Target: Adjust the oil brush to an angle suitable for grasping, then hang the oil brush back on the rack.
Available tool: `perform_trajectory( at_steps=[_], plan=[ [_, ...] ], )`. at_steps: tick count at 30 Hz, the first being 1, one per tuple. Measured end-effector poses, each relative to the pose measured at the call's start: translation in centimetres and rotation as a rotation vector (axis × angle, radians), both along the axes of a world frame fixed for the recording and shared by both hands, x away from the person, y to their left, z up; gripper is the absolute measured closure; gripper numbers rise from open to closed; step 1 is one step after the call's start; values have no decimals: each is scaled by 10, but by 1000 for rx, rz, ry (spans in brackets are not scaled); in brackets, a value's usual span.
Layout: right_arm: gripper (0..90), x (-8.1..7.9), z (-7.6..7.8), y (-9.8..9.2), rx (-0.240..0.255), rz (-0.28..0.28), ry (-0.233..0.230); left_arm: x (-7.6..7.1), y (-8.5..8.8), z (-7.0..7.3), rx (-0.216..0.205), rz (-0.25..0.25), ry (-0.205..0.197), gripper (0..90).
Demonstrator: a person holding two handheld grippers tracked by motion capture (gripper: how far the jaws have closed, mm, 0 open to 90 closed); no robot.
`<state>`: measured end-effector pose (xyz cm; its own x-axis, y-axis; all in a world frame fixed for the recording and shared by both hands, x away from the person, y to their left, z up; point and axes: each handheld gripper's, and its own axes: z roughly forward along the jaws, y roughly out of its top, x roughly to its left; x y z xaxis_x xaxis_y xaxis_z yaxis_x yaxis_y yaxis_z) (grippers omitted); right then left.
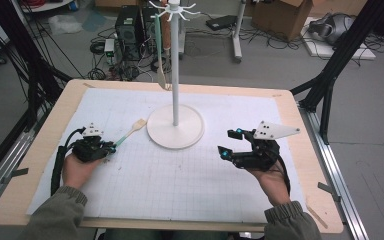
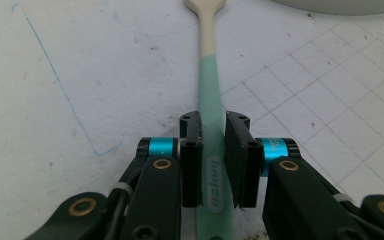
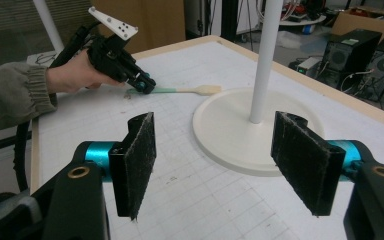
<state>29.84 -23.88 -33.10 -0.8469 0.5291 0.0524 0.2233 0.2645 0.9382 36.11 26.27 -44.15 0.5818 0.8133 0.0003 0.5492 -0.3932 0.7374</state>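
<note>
Our left gripper (image 2: pixel 213 150) is clamped on the green handle of a spatula (image 2: pixel 209 65) lying flat on the table mat (image 1: pixel 190 180) beside the stand (image 1: pixel 175 131), seemingly to lift it, while our right gripper (image 3: pixel 220 165) waits with jaws apart.

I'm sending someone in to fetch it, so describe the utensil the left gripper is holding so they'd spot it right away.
On the white gridded mat, look just left of the white stand's round base. There a slim spatula lies flat, its mint-green handle clamped in the left gripper. Its pale cream slotted head points toward the base, unlike the other utensil, which hangs from the stand.
</note>
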Motion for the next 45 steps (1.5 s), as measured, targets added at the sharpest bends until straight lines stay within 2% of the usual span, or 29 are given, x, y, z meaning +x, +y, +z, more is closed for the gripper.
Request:
perform_trajectory(
  at_steps=[2,4,11,18,22,25,29,34,39,45],
  plan=[
    [338,-1,-1,1,-1,2,6,-1,1,2,8,10,-15,777],
    [338,-1,-2,1,-2,3,4,-2,5,4,-13,12,-19,778],
    [336,0,-3,2,-4,1,7,-6,11,10,-34,29,-47,779],
    [333,0,-4,7,-17,11,10,-18,13,18,-37,-7,-69,778],
    [329,-1,-4,8,-25,17,10,-26,17,23,-24,-31,-76,778],
    [326,-1,-5,9,-27,19,7,-33,20,25,-32,-45,-82,778],
    [322,-2,-7,10,-21,20,12,-40,22,31,-39,-74,-94,778],
    [310,-3,-11,14,-27,38,18,-49,18,38,-54,-141,-107,777],
    [305,-3,-12,21,-43,76,7,-56,9,44,-55,-194,-117,777],
    [298,-4,-12,24,-63,97,18,-61,-5,50,-65,-255,-130,777]
  ],
)
